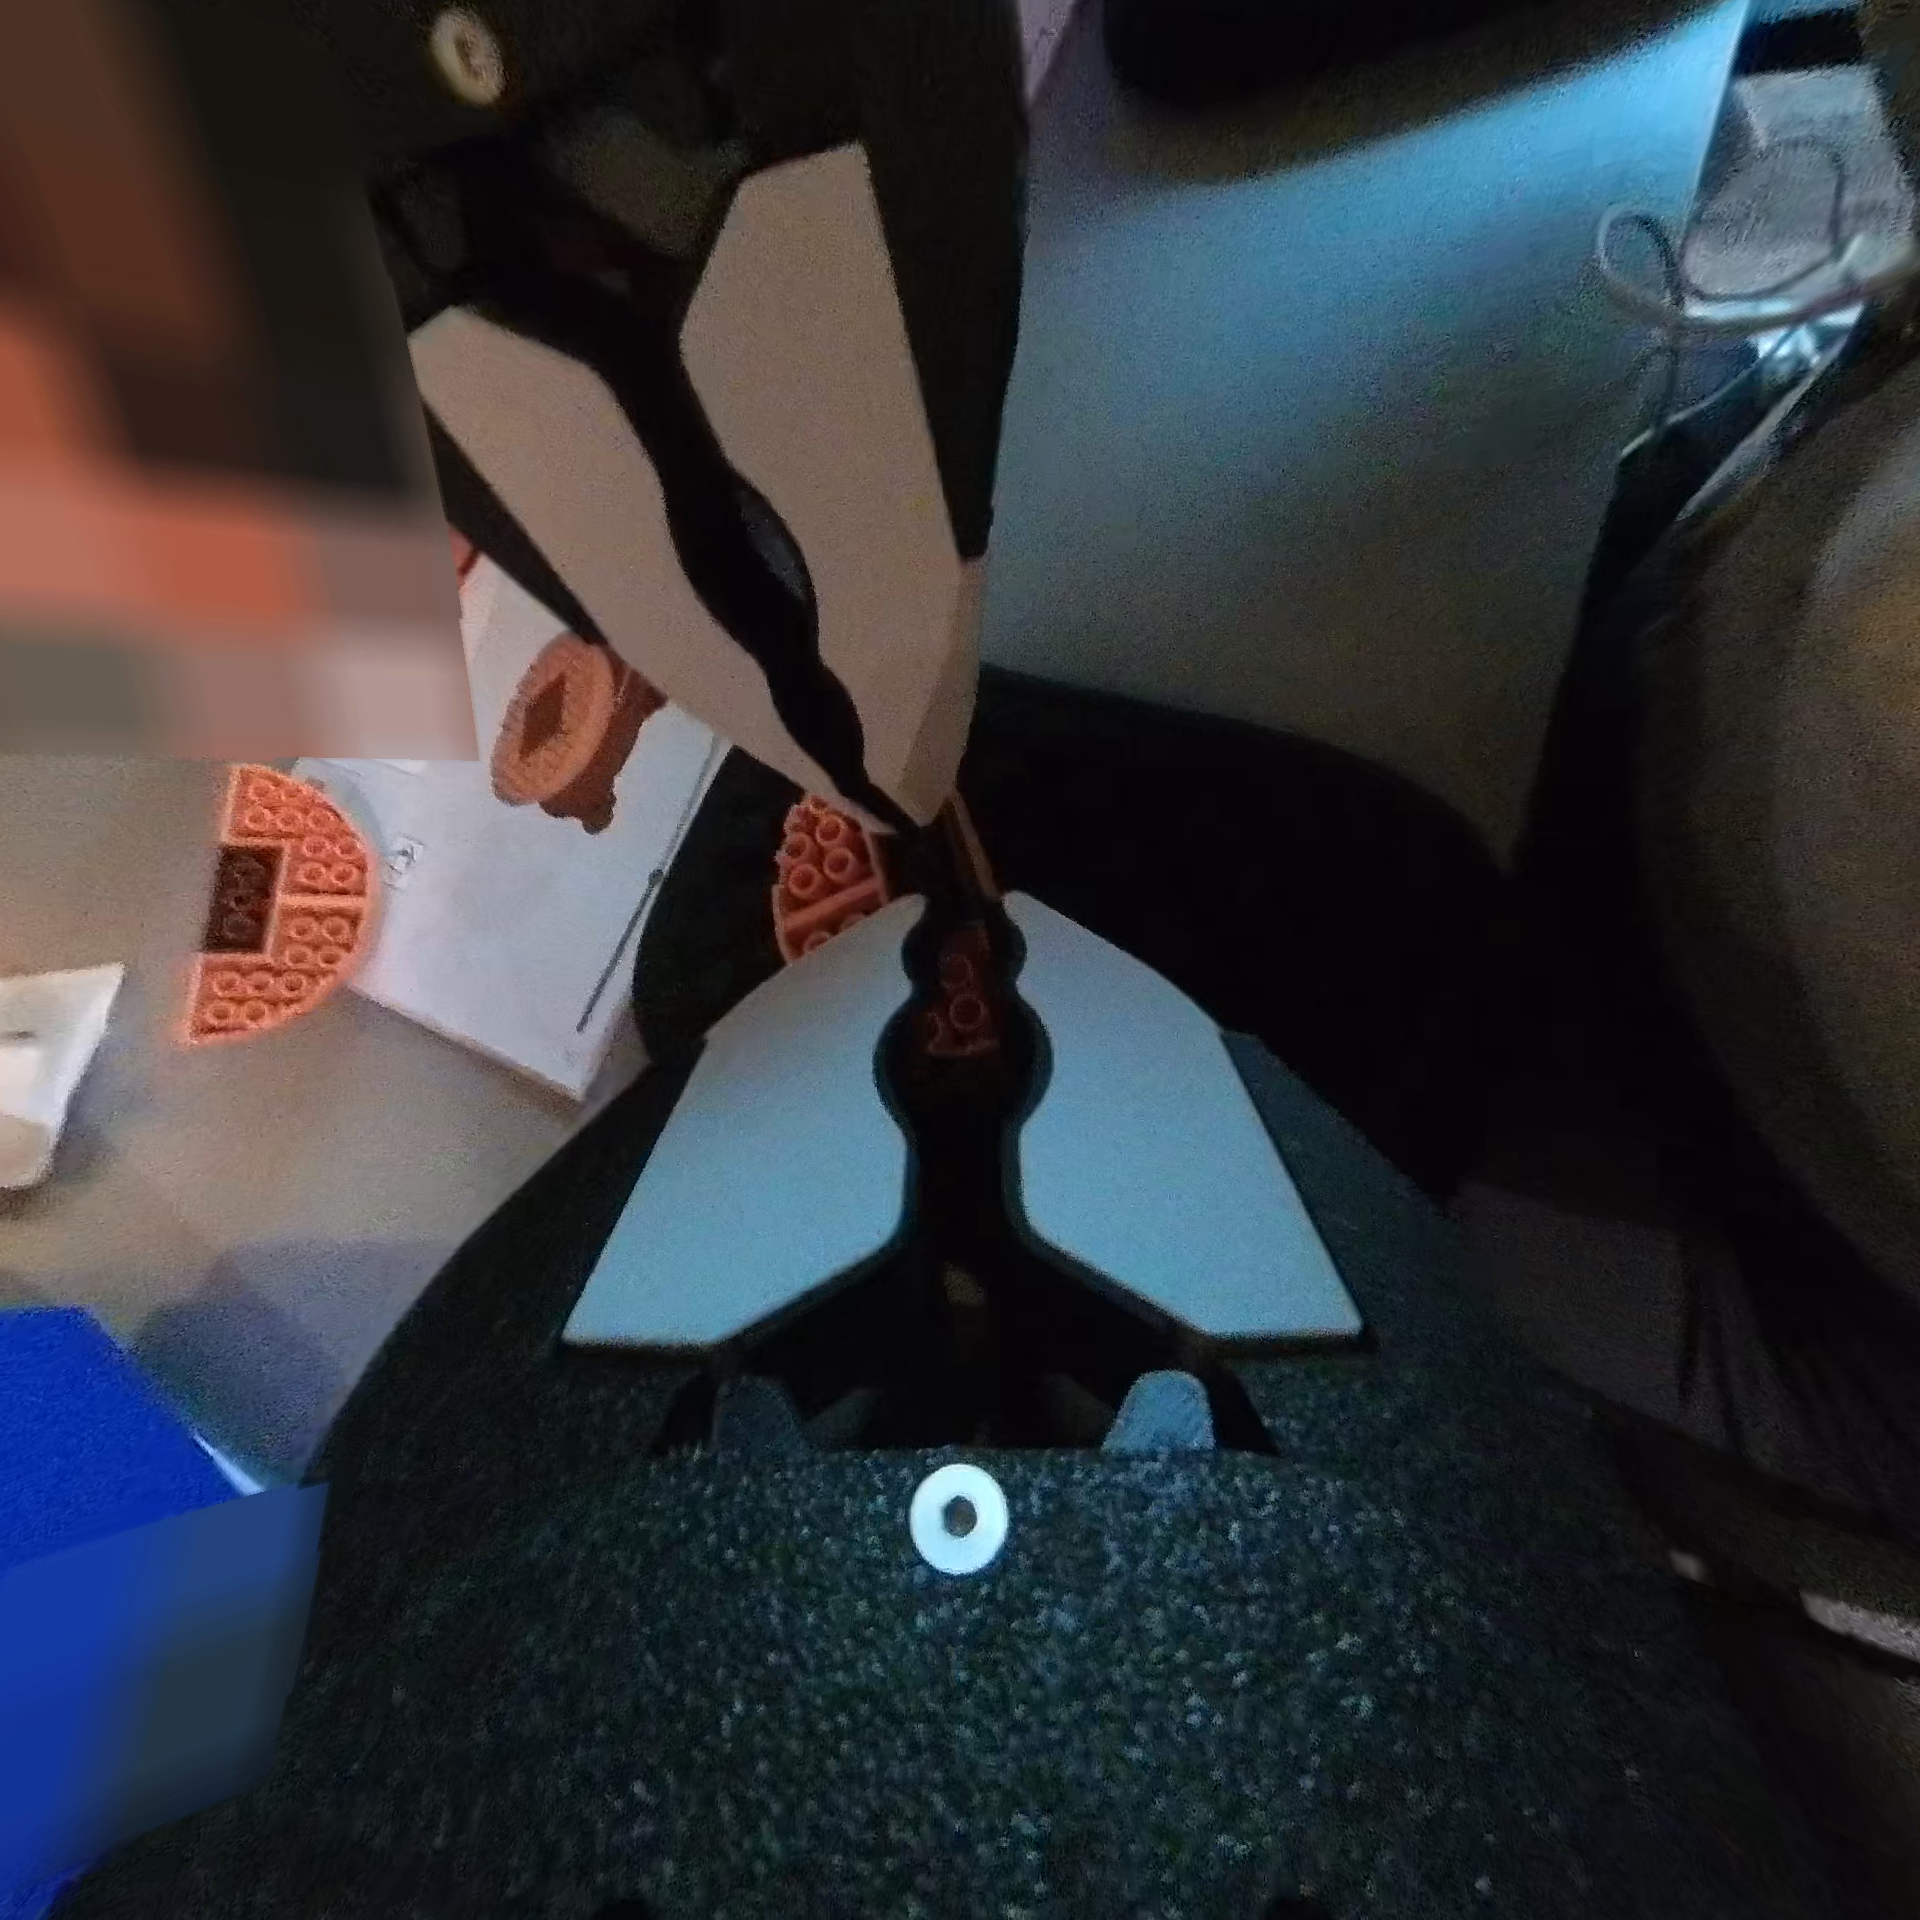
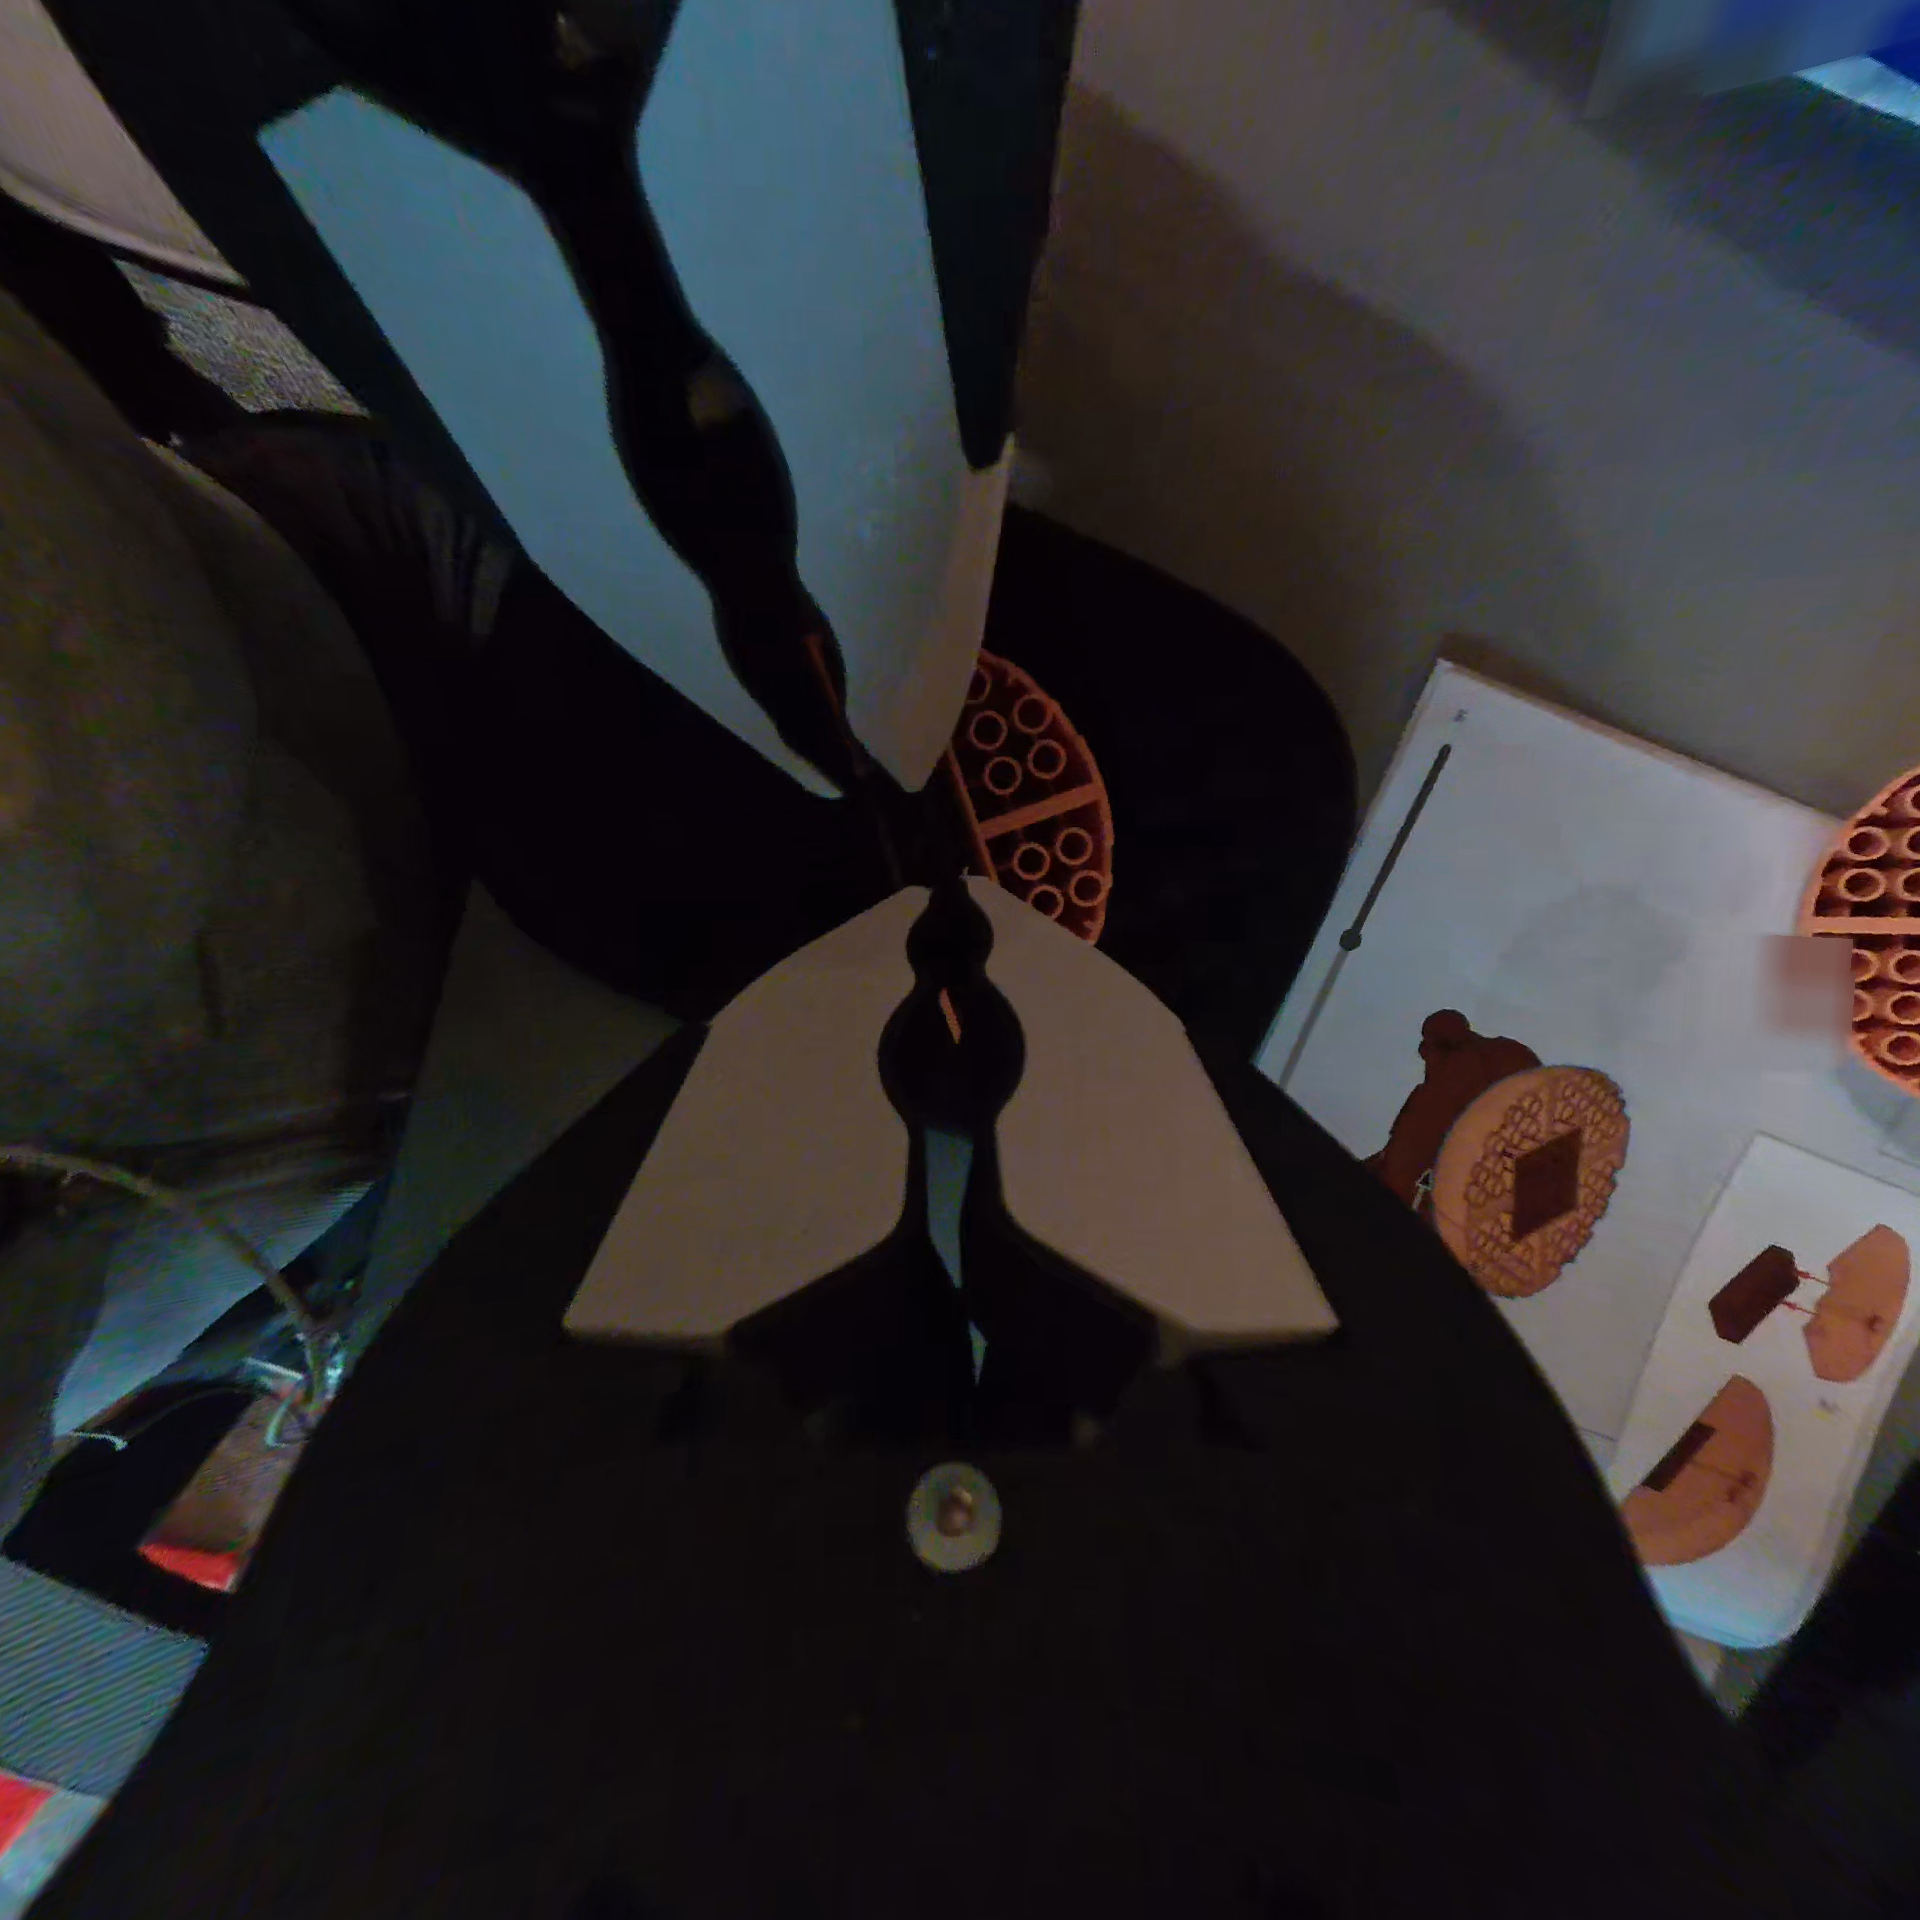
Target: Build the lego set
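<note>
- you're over a pale grey table (image 1: pixel 1299 436); a white instruction sheet (image 2: pixel 1558 935) lies on it, and another orange half-round studded plate (image 1: pixel 275 904) rests by the sheet's edge.
- your left gripper (image 1: pixel 961 914) pinches narrowly on the orange half-round plate (image 1: pixel 831 883) held above a dark round shape.
- your right gripper (image 2: pixel 935 883) is closed tight on the same plate's edge, tip to tip with the left.
- the plate's middle is hidden by the fingers; dim light blurs the clutter at the table's edge.
</note>
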Demonstrator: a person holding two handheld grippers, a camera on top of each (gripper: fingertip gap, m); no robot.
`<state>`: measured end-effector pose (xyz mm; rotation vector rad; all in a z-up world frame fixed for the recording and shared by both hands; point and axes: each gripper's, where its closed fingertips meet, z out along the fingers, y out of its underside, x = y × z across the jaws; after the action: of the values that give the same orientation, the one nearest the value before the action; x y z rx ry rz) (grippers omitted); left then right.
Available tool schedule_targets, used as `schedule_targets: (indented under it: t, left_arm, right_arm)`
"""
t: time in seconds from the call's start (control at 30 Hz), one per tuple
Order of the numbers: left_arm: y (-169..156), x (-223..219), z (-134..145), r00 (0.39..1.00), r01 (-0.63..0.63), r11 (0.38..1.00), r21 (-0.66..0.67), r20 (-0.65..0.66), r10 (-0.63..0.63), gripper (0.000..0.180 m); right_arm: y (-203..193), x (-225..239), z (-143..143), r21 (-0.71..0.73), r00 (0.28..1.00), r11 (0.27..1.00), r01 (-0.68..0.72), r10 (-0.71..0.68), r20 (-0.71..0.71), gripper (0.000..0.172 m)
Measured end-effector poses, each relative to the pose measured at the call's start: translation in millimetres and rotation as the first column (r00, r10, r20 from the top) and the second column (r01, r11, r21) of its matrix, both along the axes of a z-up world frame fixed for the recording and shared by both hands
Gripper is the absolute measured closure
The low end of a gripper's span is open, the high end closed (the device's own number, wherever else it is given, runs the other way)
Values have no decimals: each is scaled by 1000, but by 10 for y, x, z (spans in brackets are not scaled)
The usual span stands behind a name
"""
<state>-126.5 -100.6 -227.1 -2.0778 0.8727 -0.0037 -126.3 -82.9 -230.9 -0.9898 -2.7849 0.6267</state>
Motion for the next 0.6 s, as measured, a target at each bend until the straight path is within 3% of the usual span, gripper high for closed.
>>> schedule_targets:
  t: [0.1, 0.23, 0.6]
  left_arm:
    - [12, 4, -13, 999, -36, 999, -25, 9, 37, 174]
    - [8, -15, -25, 992, -34, 991, -126, 116, 49, 174]
    - [12, -46, -45, 983, -24, 989, -146, 178, 50, 174]
  right_arm:
    - [0, -6, -2, 0, 1000, 1000, -11, 11, 13, 172]
    - [-7, -15, -5, 14, 999, 1000, -27, 27, 20, 172]
    - [-33, -38, -25, 58, 993, 998, -25, 18, 120, 172]
